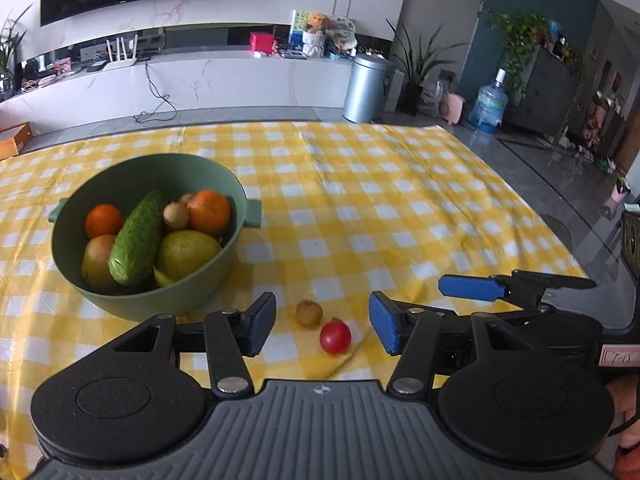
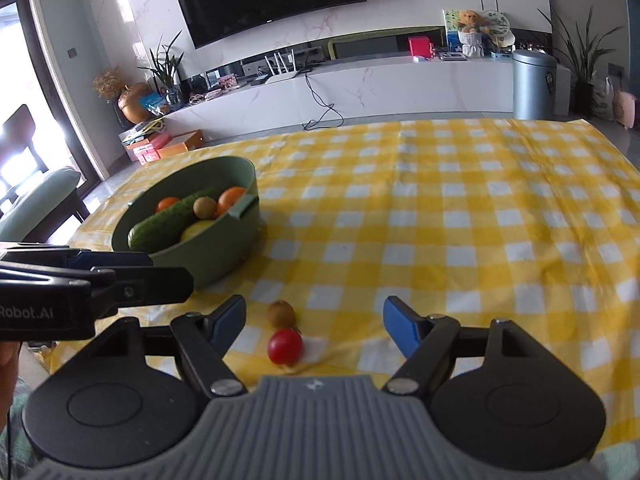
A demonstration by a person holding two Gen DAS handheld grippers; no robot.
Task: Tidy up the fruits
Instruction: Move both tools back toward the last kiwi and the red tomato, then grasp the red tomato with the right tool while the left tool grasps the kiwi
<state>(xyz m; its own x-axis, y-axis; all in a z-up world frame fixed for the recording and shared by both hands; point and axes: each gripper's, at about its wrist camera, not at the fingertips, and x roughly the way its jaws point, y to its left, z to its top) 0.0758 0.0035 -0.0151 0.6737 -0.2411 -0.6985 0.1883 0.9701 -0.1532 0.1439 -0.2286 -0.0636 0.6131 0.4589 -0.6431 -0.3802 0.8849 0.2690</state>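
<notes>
A green bowl point(image 1: 132, 296) point(image 2: 224, 248) stands on the yellow checked cloth, holding a cucumber point(image 1: 138, 236), two oranges point(image 1: 209, 212), a pear point(image 1: 186, 254) and other fruit. On the cloth near the front edge lie a small brown kiwi point(image 1: 309, 313) point(image 2: 281, 313) and a small red tomato point(image 1: 335, 337) point(image 2: 285, 347), side by side. My left gripper point(image 1: 322, 326) stands open just behind them, nothing between its pads. My right gripper point(image 2: 314, 324) is open too, the two fruits in front of its gap, nearer its left finger. Each gripper shows at the edge of the other's view.
The checked cloth point(image 1: 360, 208) covers the table to its far edge. Beyond are a white TV cabinet point(image 2: 360, 88), a metal bin point(image 1: 368, 88), a water bottle point(image 1: 490, 102) and potted plants. A chair point(image 2: 36, 200) stands at the left.
</notes>
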